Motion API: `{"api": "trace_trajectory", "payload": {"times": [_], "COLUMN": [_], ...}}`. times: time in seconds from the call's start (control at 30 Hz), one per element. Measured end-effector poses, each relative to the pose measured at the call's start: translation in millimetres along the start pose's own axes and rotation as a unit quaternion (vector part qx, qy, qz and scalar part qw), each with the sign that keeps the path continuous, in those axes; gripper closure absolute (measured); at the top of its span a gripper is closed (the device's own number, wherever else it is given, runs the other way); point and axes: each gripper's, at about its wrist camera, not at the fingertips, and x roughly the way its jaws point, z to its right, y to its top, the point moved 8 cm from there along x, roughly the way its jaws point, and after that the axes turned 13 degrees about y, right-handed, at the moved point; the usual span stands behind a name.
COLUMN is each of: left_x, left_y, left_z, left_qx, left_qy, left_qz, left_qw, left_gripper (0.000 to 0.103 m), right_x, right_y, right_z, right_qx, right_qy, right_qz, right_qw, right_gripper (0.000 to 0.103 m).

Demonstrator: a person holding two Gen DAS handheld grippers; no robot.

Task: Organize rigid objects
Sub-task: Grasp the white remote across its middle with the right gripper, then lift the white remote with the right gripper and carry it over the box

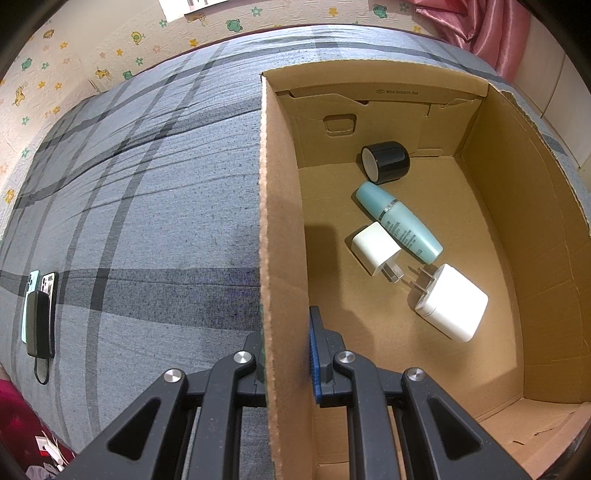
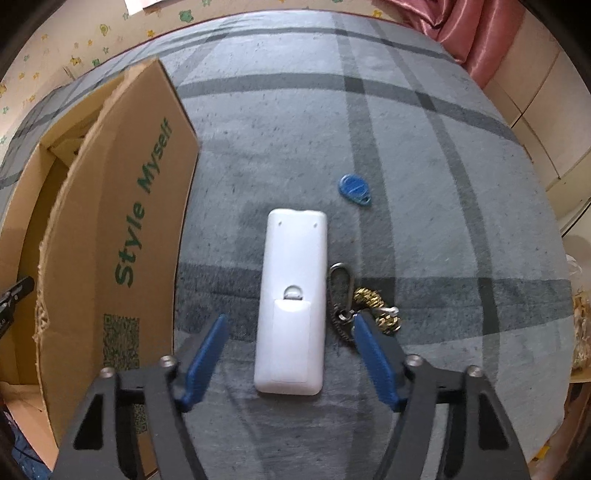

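My left gripper [image 1: 286, 332] is shut on the left wall of the open cardboard box [image 1: 280, 229], one finger outside and one inside. In the box lie a black cap [image 1: 386, 161], a teal bottle [image 1: 399, 221], a small white charger [image 1: 375, 248] and a bigger white charger [image 1: 450, 301]. My right gripper [image 2: 290, 332] is open, its blue pads either side of the near end of a white remote [image 2: 293, 306] lying face down on the grey plaid bed. A blue key fob [image 2: 354, 189] and a key ring with gold keys [image 2: 364, 306] lie just right of the remote.
The box [image 2: 122, 236] stands left of the remote, its side printed "Style Myself". Two phones and a dark power bank [image 1: 38, 314] lie at the bed's left edge. A pink curtain [image 2: 476, 26] hangs at the far right, with a patterned wall behind the bed.
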Motion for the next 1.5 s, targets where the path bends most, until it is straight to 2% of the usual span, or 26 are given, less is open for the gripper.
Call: {"api": "trace_trajectory", "payload": {"times": [0.3,0.43,0.9,0.97,1.5], "left_x": [0.1,0.2,0.6,0.7,0.5], "left_y": [0.1,0.3,-0.1,-0.2,0.2], "left_z": [0.1,0.5,2.0,2.4,-0.2], "left_qx": [-0.001,-0.001,-0.001,0.0,0.002], "left_qy": [-0.001,-0.001,-0.001,0.0,0.002], "left_qz": [0.0,0.0,0.0,0.0,-0.001], "left_qw": [1.0,1.0,1.0,1.0,1.0], "left_gripper": [0.089,0.089,0.089,0.089,0.089], "right_x": [27.7,35.4,55.6,55.1,8.5], "right_y": [-8.0,-7.7,5.9,7.7,18.0], "right_z": [0.6,3.6,12.5,13.7,6.4], "right_qx": [0.018,0.02,0.023,0.022,0.002], "right_qy": [-0.005,-0.013,-0.011,-0.012,-0.008], "right_qz": [-0.034,-0.039,-0.041,-0.037,-0.012], "right_qw": [0.999,0.999,0.999,0.999,1.0], "right_gripper": [0.04,0.045,0.046,0.054,0.054]}}
